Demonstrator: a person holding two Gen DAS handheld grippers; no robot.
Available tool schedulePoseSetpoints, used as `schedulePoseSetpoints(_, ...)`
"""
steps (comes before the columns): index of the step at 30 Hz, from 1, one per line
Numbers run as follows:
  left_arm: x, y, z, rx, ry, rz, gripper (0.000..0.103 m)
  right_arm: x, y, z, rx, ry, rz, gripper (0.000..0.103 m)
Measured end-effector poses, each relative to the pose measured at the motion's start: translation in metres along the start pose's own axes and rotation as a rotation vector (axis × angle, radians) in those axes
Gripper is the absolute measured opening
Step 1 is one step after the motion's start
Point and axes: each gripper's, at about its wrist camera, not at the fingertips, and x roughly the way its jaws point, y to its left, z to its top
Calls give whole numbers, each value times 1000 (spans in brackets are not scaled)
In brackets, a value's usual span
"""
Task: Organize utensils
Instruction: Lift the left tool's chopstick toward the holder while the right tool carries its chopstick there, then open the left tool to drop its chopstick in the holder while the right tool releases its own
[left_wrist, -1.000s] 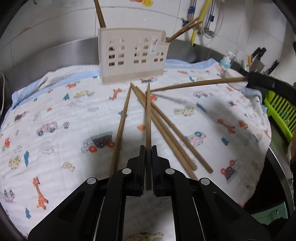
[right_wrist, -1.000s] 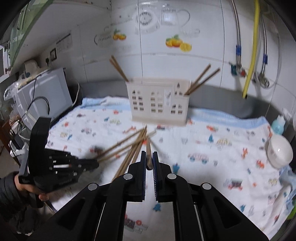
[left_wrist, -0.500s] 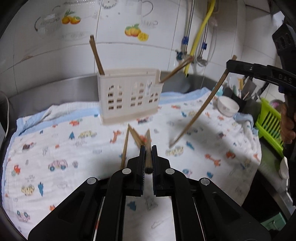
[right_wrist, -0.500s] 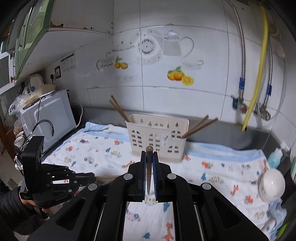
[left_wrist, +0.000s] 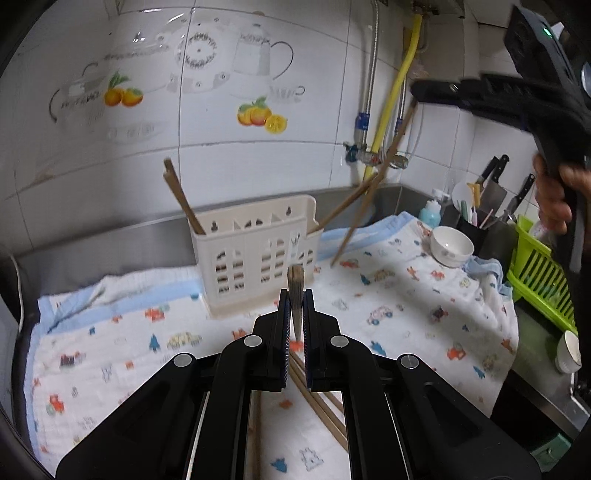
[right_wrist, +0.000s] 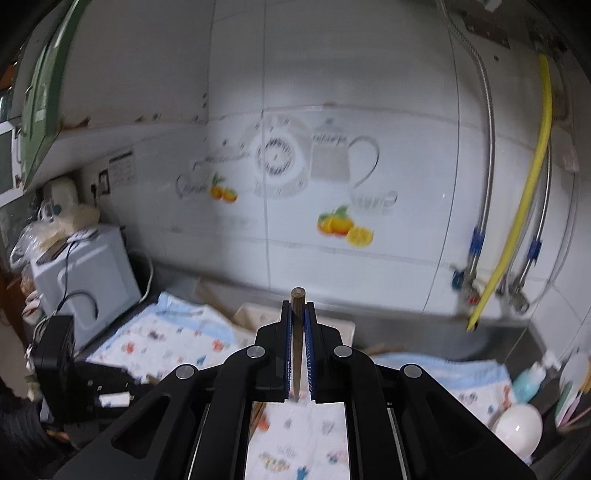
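Observation:
A cream utensil holder (left_wrist: 255, 258) stands on the printed cloth (left_wrist: 406, 295), with chopsticks sticking out at its left (left_wrist: 181, 199) and right (left_wrist: 347, 205). My left gripper (left_wrist: 295, 295) is shut on a wooden chopstick (left_wrist: 296, 291), held just in front of the holder. My right gripper (right_wrist: 298, 310) is shut on another chopstick (right_wrist: 297, 332), raised high; from the left wrist view that chopstick (left_wrist: 373, 184) hangs steeply at the holder's right end. Several loose chopsticks (left_wrist: 317, 402) lie on the cloth below my left gripper. The holder's rim (right_wrist: 255, 314) shows blurred in the right wrist view.
A white bowl (left_wrist: 450, 245), a blue-capped bottle (left_wrist: 430, 214), knives (left_wrist: 495, 184) and a green rack (left_wrist: 543, 280) stand at the right. Pipes and a yellow hose (left_wrist: 391, 99) run down the tiled wall. A microwave (right_wrist: 85, 280) sits at the far left.
Both grippers have risen with their chopsticks. The right gripper's chopstick has swung from over the cloth to the holder's right end. The left gripper has moved closer to the holder.

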Motion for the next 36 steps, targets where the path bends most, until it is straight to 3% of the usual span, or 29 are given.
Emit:
schedulePoseSetpoints(6,-2,2,21,17,-28,3,5,21,-14,34,6,-42,-66,7)
schedulePoseSetpoints(11,-8,1,43,41,-69,8,5,53,-25,41,36,-23,-86,7)
schedulePoseSetpoints(23,-24,0,114,103,-248,92,5,118,-35,1,60,110,-72,7)
schedulePoseSetpoints(30,-11,4,146,111,-333,176,5,114,-37,-14,60,109,-72,21)
schedulePoseSetpoints(36,7,19,149,75,-368,226,5,97,-37,-30,55,89,-59,23)
